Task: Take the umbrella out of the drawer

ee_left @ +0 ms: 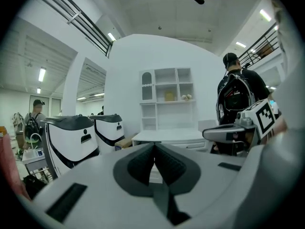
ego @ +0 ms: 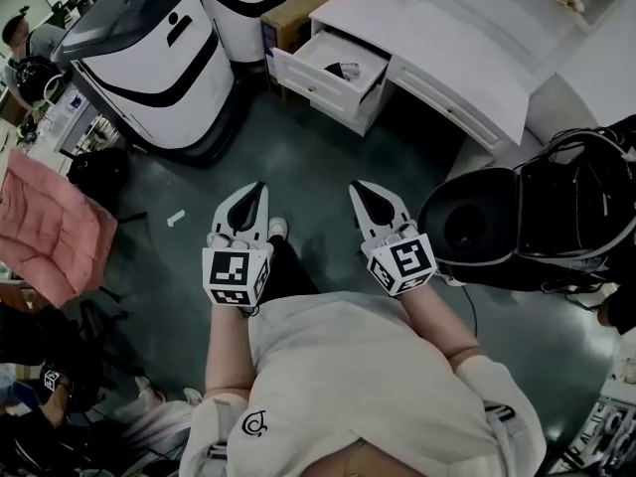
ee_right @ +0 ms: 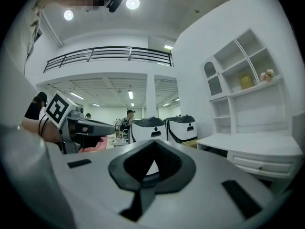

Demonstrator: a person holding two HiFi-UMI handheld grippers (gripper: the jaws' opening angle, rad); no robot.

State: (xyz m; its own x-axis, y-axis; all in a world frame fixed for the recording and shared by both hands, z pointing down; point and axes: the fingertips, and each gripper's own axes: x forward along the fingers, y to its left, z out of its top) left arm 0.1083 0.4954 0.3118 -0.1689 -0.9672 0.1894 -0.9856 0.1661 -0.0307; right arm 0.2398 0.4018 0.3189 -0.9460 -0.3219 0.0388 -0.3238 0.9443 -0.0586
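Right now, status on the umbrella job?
Left hand-held gripper, right hand-held gripper: shut, empty, short of open drawer. Umbrella inside, untouched. Bag at right, off the path.

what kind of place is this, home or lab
Likely a robotics lab or test hall, not a home: big white robots stand beside a white desk with an open drawer, under a railed mezzanine.

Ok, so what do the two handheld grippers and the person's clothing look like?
Both the left gripper and right gripper are pale grey, tapering to a point, with black ribbed pads lining the fingers. Each carries a white cube printed with black square markers. The person wears a light short-sleeved top with a small dark logo.
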